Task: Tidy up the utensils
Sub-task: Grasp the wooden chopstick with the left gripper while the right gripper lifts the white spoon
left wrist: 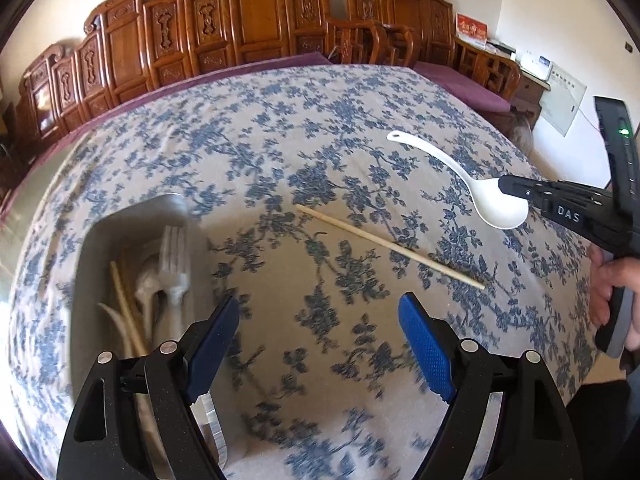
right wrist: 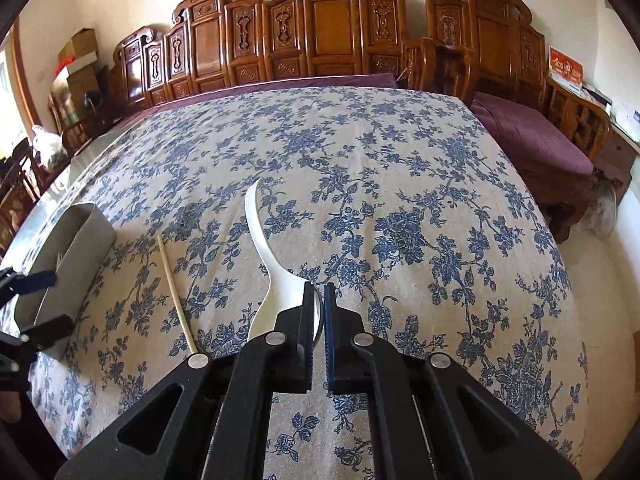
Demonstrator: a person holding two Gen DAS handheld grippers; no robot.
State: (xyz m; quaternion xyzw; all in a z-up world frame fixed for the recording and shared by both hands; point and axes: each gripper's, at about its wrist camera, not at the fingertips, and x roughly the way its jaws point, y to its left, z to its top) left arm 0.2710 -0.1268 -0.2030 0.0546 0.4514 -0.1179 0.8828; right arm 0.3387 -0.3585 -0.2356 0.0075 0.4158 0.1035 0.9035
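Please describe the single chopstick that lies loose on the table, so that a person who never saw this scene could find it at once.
Start from the floral tablecloth. Between the metal container and the white spoon that the right gripper pinches lies the chopstick. It is thin, straight, pale wood, and lies alone on the cloth, outside the container.

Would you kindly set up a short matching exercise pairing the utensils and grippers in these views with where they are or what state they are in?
Things:
1. white spoon
2. loose chopstick
3. fork
4. left gripper

Places or states:
A. open, holding nothing
B. lying bare on the tablecloth
C. inside the metal container
D. clamped at its bowl by the right gripper

Pairs: 1-D, 2-B, 3-C, 4-A
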